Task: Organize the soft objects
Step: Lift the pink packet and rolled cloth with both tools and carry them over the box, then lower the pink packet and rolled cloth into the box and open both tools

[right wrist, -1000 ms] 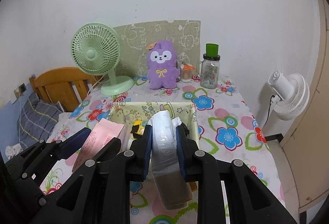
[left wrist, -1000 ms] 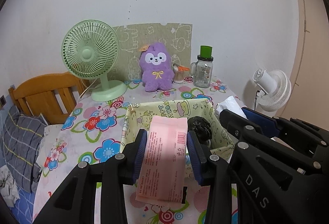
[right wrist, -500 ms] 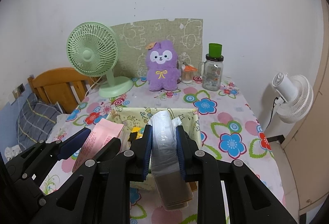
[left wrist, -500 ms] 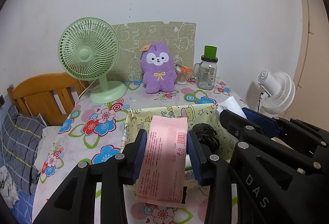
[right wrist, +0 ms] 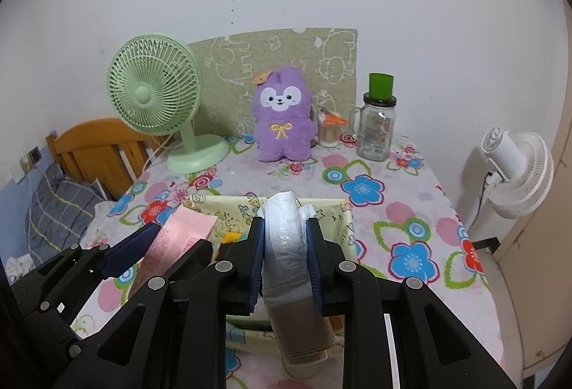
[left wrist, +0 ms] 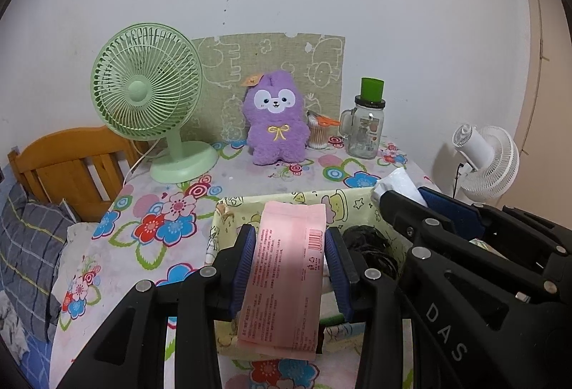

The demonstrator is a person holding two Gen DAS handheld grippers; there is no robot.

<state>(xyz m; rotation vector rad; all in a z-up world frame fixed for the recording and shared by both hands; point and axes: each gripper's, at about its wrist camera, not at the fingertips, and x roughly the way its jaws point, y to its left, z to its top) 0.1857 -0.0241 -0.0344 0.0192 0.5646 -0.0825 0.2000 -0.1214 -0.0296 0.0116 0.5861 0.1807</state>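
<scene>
My left gripper (left wrist: 289,246) is shut on a flat pink packet (left wrist: 286,278) and holds it above a pale yellow fabric basket (left wrist: 228,210) on the floral table. My right gripper (right wrist: 285,239) is shut on a soft grey-white plastic-wrapped pack (right wrist: 289,267), also above the basket (right wrist: 336,210). Black tangled items (left wrist: 371,246) lie inside the basket. A purple plush toy (left wrist: 275,124) sits upright at the back of the table; it also shows in the right wrist view (right wrist: 284,121). The right gripper body fills the lower right of the left wrist view.
A green desk fan (left wrist: 150,103) stands back left. A glass jar with a green lid (left wrist: 366,124) and a small cup of swabs (left wrist: 318,133) stand back right. A white fan (right wrist: 514,167) is beyond the table's right edge. A wooden bed frame (left wrist: 68,160) is on the left.
Both grippers have pulled back and risen slightly with their packs still held; the basket and table sit a little lower and farther in both views.
</scene>
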